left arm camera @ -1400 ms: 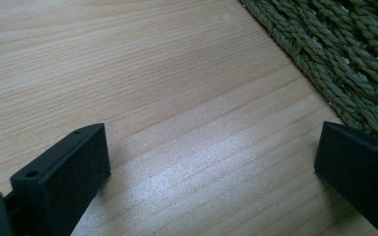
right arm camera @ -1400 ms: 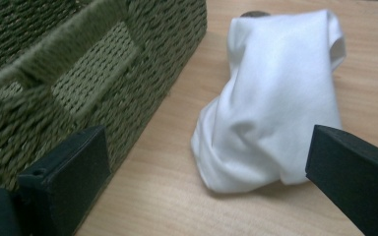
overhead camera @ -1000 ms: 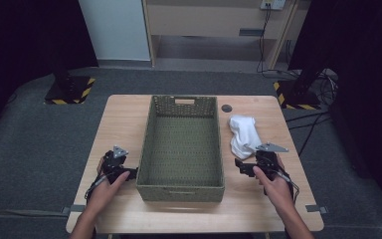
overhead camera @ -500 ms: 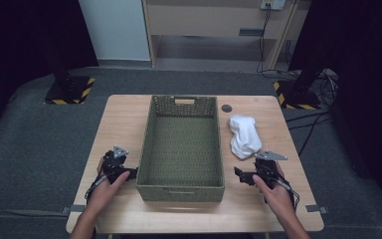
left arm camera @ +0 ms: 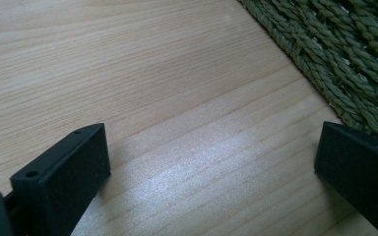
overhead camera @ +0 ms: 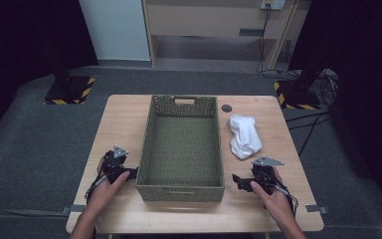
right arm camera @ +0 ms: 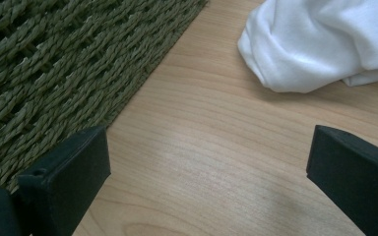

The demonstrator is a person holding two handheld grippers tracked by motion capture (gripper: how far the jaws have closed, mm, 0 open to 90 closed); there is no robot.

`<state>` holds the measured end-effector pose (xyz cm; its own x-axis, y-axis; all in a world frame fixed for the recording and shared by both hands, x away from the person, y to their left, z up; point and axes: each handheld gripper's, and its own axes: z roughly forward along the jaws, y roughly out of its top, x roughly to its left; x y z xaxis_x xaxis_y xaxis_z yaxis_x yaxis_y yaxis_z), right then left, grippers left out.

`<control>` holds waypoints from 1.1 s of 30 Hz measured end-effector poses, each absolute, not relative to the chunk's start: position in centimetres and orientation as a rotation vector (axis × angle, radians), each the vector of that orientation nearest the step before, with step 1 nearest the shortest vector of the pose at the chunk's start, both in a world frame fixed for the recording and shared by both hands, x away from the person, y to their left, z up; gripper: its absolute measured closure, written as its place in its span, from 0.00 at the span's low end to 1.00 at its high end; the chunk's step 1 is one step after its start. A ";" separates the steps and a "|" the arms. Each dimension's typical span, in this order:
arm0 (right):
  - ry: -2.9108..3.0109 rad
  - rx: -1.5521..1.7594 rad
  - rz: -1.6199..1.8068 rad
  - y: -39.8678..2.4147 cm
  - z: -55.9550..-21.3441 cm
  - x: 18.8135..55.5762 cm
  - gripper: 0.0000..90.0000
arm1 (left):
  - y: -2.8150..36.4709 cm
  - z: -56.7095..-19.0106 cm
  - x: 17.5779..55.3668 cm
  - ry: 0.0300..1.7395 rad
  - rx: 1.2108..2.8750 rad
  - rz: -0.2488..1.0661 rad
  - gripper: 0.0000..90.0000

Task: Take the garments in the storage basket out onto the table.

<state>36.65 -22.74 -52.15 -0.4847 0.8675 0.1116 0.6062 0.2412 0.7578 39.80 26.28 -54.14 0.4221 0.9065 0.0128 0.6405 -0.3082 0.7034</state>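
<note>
High view: fixed above the person's edge, looking forward and down over the whole pale wooden worktop (overhead camera: pixel 124 119), far enough to take in the floor around. Left gripper view: very near the worktop, looking along its jaws; the green woven rectangular basket (left arm camera: pixel 354 59) wall at its right. Right gripper view: equally near, the same basket at its left, the crumpled white cloth (right arm camera: pixel 320 39) ahead. All three share basket and worktop.
</note>
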 end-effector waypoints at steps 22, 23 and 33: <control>2.294 1.294 0.976 -21.8 -54.2 35.8 0.02 | 26.3 -54.1 39.8 1.301 2.057 0.550 0.00; 2.295 1.291 0.974 -21.7 -54.2 35.8 0.02 | 26.3 -54.1 39.8 1.300 2.057 0.550 0.00; 2.272 1.258 0.961 -21.5 -54.6 35.3 0.00 | 26.2 -54.1 39.8 1.299 2.058 0.550 0.00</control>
<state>35.33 -21.51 -54.59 -0.5330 0.8461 0.0066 0.5939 0.3686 0.7152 39.85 26.25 -54.14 0.4249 0.9051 0.0130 0.6396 -0.3104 0.7032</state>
